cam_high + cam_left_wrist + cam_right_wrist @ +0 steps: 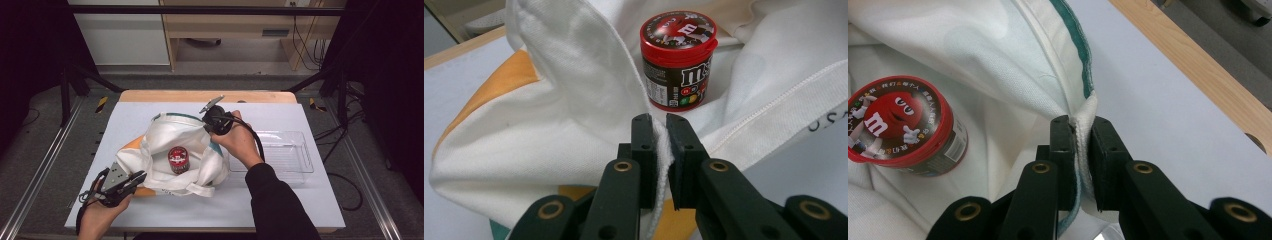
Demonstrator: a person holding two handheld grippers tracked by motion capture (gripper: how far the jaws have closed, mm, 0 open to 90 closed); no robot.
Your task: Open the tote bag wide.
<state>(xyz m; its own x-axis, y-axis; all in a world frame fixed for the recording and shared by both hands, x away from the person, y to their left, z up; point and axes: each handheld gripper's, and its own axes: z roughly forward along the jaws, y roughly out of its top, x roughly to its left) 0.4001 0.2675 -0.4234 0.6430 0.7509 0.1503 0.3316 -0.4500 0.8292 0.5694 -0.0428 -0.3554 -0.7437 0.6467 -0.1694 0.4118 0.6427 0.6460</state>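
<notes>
A white cloth tote bag (165, 140) with orange and teal panels lies open in the middle of the table. Inside it stands a red-lidded M&M's candy jar (178, 159), upright (678, 60) (903, 125). At the bag's near left rim my left gripper (135, 179) is shut on a fold of the white cloth (663, 150). Up at the far right rim, my right gripper (209, 126) is shut on the bag's teal-trimmed edge (1082, 130) and holds it raised.
A clear plastic tray (285, 152) sits on the table right of the bag, beside the right forearm. The white table mat (280, 205) has a wooden strip (200, 96) along its far edge. Bag handles (200, 190) trail toward the front.
</notes>
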